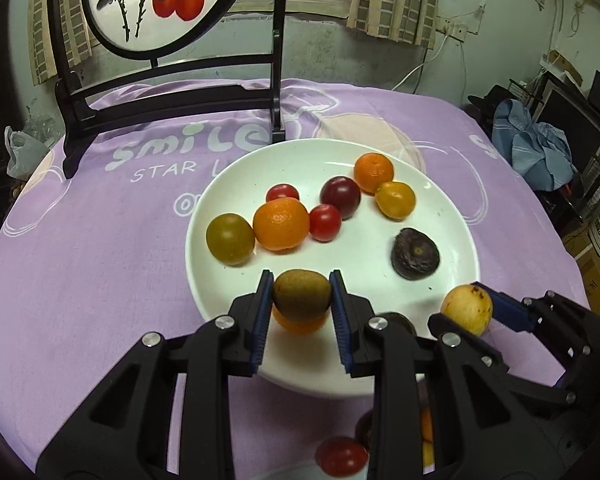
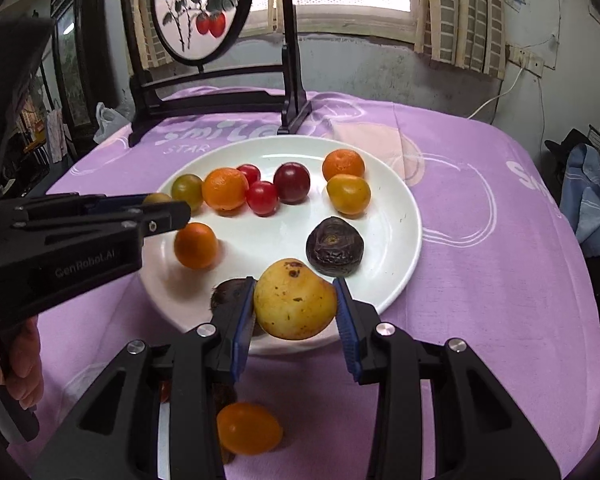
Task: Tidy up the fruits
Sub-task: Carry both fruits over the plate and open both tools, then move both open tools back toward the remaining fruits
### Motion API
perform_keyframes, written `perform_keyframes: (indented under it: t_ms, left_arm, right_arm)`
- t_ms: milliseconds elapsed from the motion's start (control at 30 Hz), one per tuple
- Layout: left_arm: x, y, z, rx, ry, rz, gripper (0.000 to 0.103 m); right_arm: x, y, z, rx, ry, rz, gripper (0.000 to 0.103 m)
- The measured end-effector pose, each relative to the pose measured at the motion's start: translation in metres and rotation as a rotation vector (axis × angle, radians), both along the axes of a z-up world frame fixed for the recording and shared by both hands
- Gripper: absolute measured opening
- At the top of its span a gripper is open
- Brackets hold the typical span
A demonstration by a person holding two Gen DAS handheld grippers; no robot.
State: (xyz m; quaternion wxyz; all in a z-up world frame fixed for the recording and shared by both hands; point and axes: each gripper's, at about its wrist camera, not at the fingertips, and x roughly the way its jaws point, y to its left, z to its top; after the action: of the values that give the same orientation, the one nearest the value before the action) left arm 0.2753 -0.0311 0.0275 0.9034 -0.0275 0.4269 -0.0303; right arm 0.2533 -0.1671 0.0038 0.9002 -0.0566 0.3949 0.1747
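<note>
Kiwi (image 1: 301, 294), brown-green and fuzzy, sits clamped between the blue pads of the left gripper (image 1: 300, 300) above the near edge of the white plate (image 1: 380, 152). Beside it, the right gripper (image 2: 296, 300) is closed on a yellow pear (image 2: 294, 300) with dark spots, also over the plate's near rim. Farther back on the plate lie small oranges (image 1: 281, 224), red cherry tomatoes (image 1: 325, 222), a dark plum (image 1: 340, 196) and a wrinkled passion fruit (image 1: 415, 253). Bare white shows at the plate's centre and right side; purple tablecloth (image 1: 100, 260) surrounds it.
</note>
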Motion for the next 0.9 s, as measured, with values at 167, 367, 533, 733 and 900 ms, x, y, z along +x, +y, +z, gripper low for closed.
perform_keyframes:
  t_ms: [167,367,533,733,900]
  left_arm:
    - [0.011,0.000,-0.007,0.013,0.004,0.020,0.074]
    - [0.002,0.003,-0.002,0.014,-0.028,0.022,0.078]
    - [-0.021,0.006,0.004,0.018,-0.039,0.006,0.081]
    - [-0.062,0.009,0.005,0.026,-0.037,-0.019,0.086]
    - [-0.099,0.010,-0.010,-0.026,-0.002,-0.061,0.086]
  right_arm:
    - [0.009,0.011,-0.011,-0.054,0.016,-0.016,0.040]
    - [-0.007,-0.005,-0.002,0.017,-0.013,-0.043,0.044]
    - [-0.029,-0.022,0.007,0.053,-0.011,-0.038,0.046]
    - [-0.059,-0.034,0.010,0.059,0.005,-0.047,0.056]
    - [-0.082,-0.031,0.001,0.046,0.059,-0.040,0.057]
